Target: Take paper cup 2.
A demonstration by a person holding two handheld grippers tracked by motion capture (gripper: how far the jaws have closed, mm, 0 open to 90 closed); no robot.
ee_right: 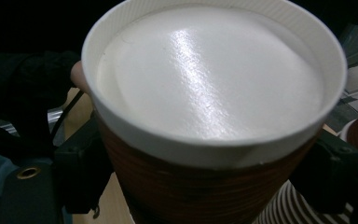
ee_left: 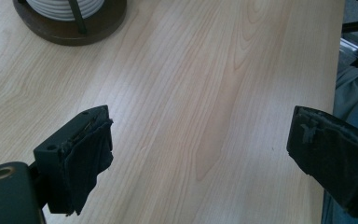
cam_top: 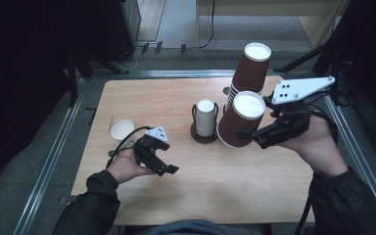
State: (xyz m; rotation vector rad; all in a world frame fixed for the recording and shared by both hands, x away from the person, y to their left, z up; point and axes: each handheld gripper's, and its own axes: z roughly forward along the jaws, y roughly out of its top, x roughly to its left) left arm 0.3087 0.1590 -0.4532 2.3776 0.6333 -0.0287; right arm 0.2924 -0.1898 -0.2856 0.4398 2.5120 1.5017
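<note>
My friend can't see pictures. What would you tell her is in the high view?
The right tool grips an upside-down brown paper cup above a wooden table, just in front of a stack of brown cups. The left tool hangs open, with a white cup in a black holder and a small white cup nearby.

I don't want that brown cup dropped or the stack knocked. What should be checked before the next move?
1. Right tongs shut on the brown cup: ok.
2. Cup is upside down, white base up: ok.
3. Cup is free of the tilted brown stack: cannot tell, they overlap in the high view.
4. Left tongs open, holding nothing: ok.
5. White cup holder stands upright: ok.
6. Small white cup is apart from both tongs: ok.
</note>
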